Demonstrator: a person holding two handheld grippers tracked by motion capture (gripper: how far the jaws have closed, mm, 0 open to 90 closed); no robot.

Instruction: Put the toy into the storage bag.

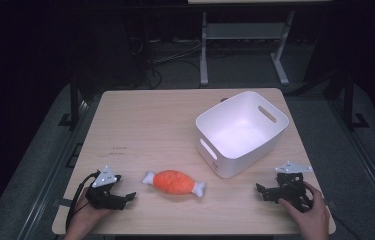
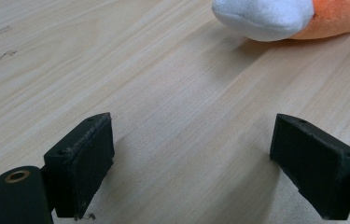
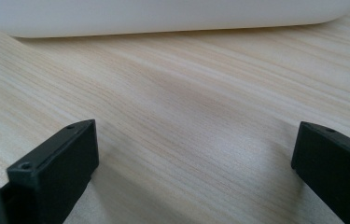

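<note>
Now I am holding my left gripper [image 1: 129, 196] low on the table [image 1: 145, 125], at about 7 o'clock, and its jaws are standing wide apart with nothing between them. The orange toy drumstick [image 1: 174, 182] is lying just beside it, toward 3 o'clock, not touching. My right gripper [image 1: 261, 191] is resting at about 5 o'clock, its jaws also gaping wide over bare wood. The white basket [image 1: 222, 165] is sitting near it, toward 11 o'clock.

Orange plush drumstick [image 1: 174, 182], white bone ends, lying flat near table's front edge.
</note>
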